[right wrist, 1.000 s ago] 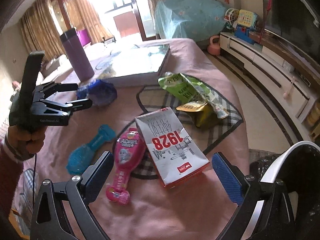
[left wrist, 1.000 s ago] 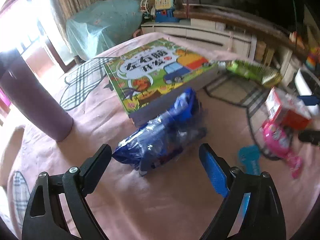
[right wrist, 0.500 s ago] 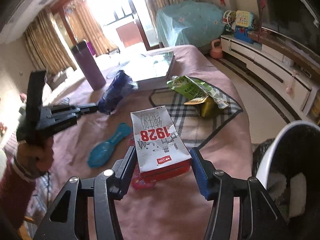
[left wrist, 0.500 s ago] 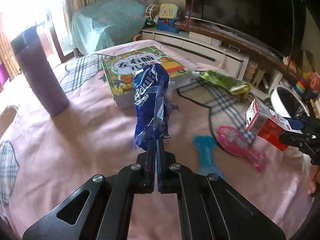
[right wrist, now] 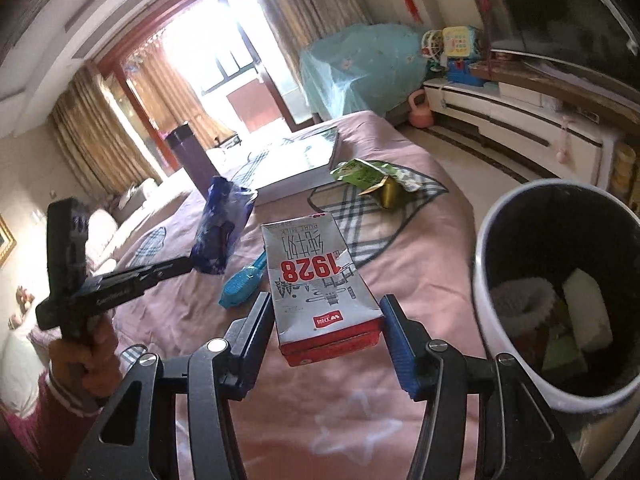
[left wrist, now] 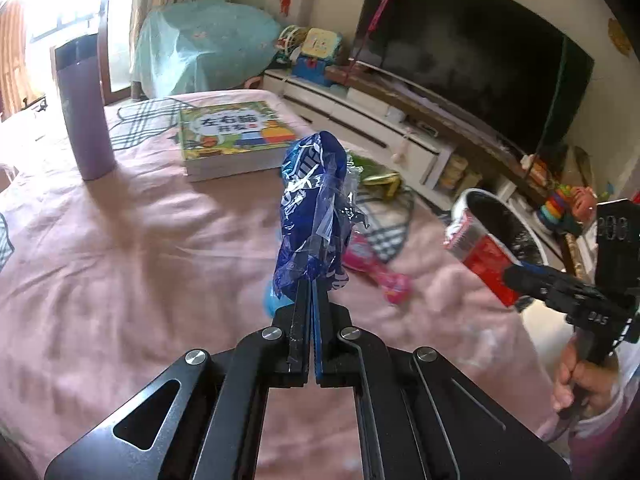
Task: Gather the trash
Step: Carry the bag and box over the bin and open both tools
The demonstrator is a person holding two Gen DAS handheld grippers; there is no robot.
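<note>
Nearest the left wrist camera, the left claw (left wrist: 311,292) is pressed fully together on the bottom edge of a crumpled blue wrapper (left wrist: 314,208), which stands up from its tips, clear of the pink-covered surface (left wrist: 140,248). In the right wrist view, the right claw (right wrist: 326,320) stands about half open, its two fingers clamped against the sides of a grey and red milk carton (right wrist: 318,280) marked 1928, held above the surface near its right edge. Just right of that carton stands a white waste bin (right wrist: 486,280) with a dark liner and some rubbish already inside. Under and beyond the held items, a pink packet (left wrist: 376,272) and a blue packet (right wrist: 244,280) lie on the surface. Farther off, a green snack bag (right wrist: 360,172) and a gold wrapper (right wrist: 390,192) rest on a checked patch of the cloth. Beyond those lie a thick picture book (left wrist: 232,136) and, to its left, an upright purple flask (left wrist: 86,112). At the far right stands a dark television (left wrist: 480,64) over a low white cabinet (left wrist: 360,120).
</note>
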